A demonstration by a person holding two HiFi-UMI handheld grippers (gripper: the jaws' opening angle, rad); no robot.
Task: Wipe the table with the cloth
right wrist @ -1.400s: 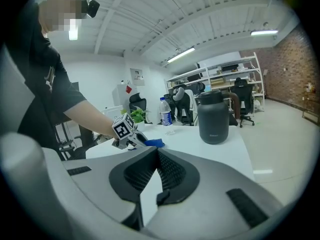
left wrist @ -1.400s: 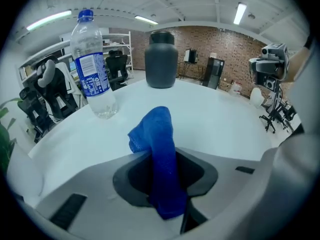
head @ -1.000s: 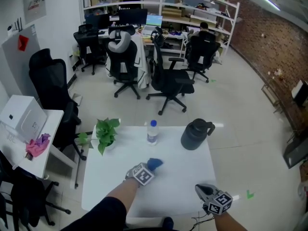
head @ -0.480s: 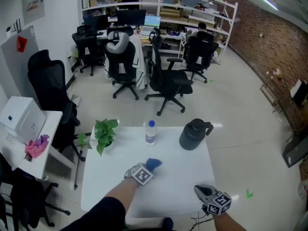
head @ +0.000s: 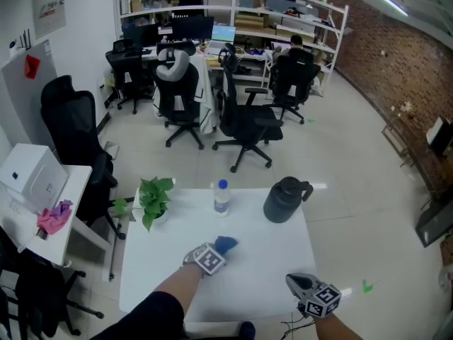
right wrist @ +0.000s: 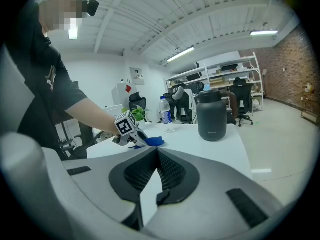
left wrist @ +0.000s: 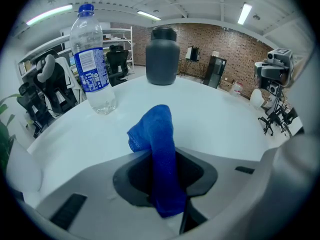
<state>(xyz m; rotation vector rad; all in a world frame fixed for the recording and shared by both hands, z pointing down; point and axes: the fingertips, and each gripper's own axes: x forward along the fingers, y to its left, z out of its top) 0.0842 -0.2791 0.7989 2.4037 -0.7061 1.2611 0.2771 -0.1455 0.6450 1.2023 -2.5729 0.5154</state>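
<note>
Over white table point(head: 265, 257), left tool point(left wrist: 167, 181) grips blue cloth point(head: 227, 244) (half hidden by cube point(head: 210, 258)).

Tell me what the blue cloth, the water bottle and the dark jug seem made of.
Blue cloth: soft textile, likely microfibre; matte, nubbly, drooping in folds.
Water bottle: clear glossy plastic; see-through, printed label.
Dark jug: metal or plastic, unclear; even dull grey coat.

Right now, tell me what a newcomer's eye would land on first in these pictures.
The blue cloth stands out most, pinched in the left gripper's jaws near the middle of the white table. Along the table's far edge stand a dark jug at the right, a water bottle in the middle and a potted plant at the left. The right gripper is by the near right corner, jaws together, empty.
</note>
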